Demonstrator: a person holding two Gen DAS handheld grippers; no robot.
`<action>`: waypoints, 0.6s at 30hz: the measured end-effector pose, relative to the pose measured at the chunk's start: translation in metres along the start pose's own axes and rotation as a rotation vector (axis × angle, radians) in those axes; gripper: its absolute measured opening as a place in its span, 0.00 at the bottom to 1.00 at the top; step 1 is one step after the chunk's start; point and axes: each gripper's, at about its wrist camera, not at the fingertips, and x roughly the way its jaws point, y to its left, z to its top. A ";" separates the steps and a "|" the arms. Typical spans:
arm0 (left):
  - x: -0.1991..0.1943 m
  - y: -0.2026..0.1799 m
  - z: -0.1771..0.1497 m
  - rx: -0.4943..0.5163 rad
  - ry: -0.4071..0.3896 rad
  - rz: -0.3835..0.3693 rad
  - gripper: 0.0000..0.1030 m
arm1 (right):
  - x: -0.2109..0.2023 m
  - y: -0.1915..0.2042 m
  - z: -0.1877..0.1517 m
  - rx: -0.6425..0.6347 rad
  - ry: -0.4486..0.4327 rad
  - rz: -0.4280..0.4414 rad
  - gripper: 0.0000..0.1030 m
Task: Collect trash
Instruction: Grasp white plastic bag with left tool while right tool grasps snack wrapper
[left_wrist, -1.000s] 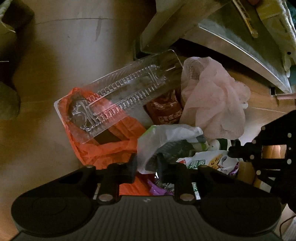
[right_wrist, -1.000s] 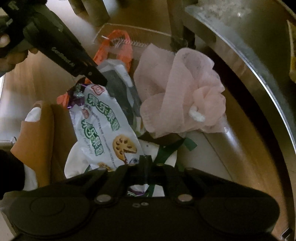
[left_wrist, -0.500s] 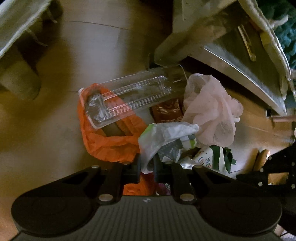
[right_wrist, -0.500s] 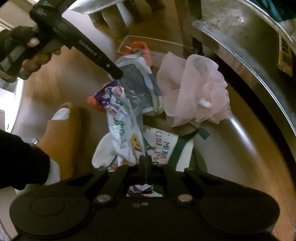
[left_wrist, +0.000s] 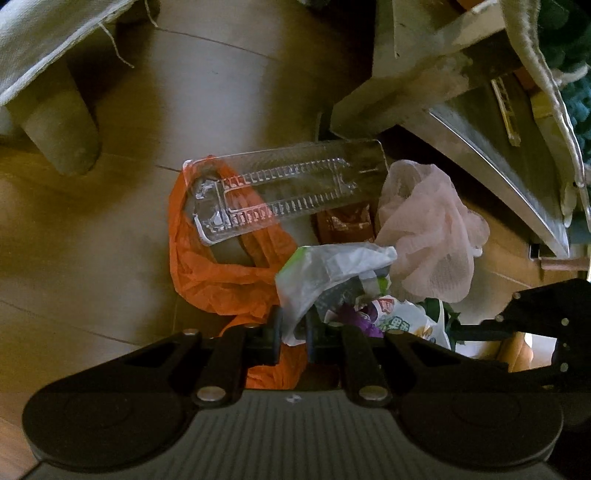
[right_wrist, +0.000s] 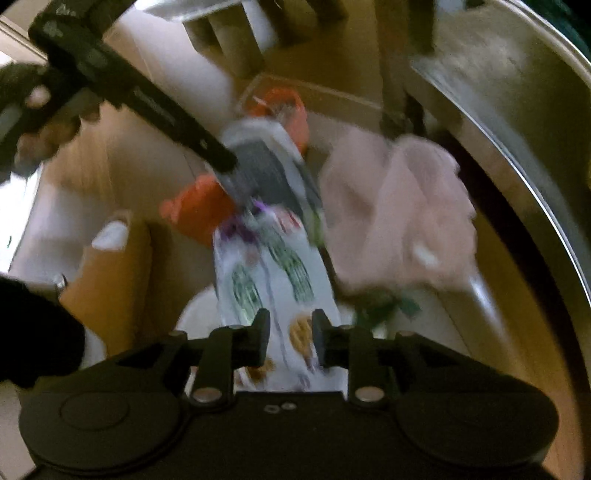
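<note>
A pile of trash lies on the wooden floor. My left gripper (left_wrist: 293, 332) is shut on a white and grey plastic wrapper (left_wrist: 325, 273) and holds it above an orange plastic bag (left_wrist: 218, 269). A clear plastic tray (left_wrist: 280, 192) lies across the orange bag. A pink mesh puff (left_wrist: 432, 229) sits to the right. My right gripper (right_wrist: 290, 332) has its jaws apart around a white snack bag with green print (right_wrist: 273, 280); the view is blurred. The left gripper and its wrapper (right_wrist: 266, 166) show in the right wrist view.
A metal shelf edge (left_wrist: 491, 147) and a furniture leg (left_wrist: 380, 107) stand behind the pile. A sofa leg (left_wrist: 62, 136) stands at the far left. A slippered foot (right_wrist: 110, 280) is beside the pile. A brown packet (left_wrist: 343, 225) lies under the tray.
Both grippers have lifted away from the floor. The right jaws were shut on the snack bag and have now opened around it. The left stays shut on the wrapper.
</note>
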 end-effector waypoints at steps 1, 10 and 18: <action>0.000 0.001 0.000 -0.006 0.000 0.000 0.12 | 0.002 0.005 0.005 0.008 -0.014 0.011 0.26; 0.005 0.004 -0.003 -0.027 0.005 -0.020 0.11 | 0.021 0.024 0.026 0.148 -0.087 -0.014 0.28; 0.007 0.005 -0.004 -0.029 0.001 -0.024 0.11 | 0.039 0.013 0.043 0.283 -0.081 0.012 0.37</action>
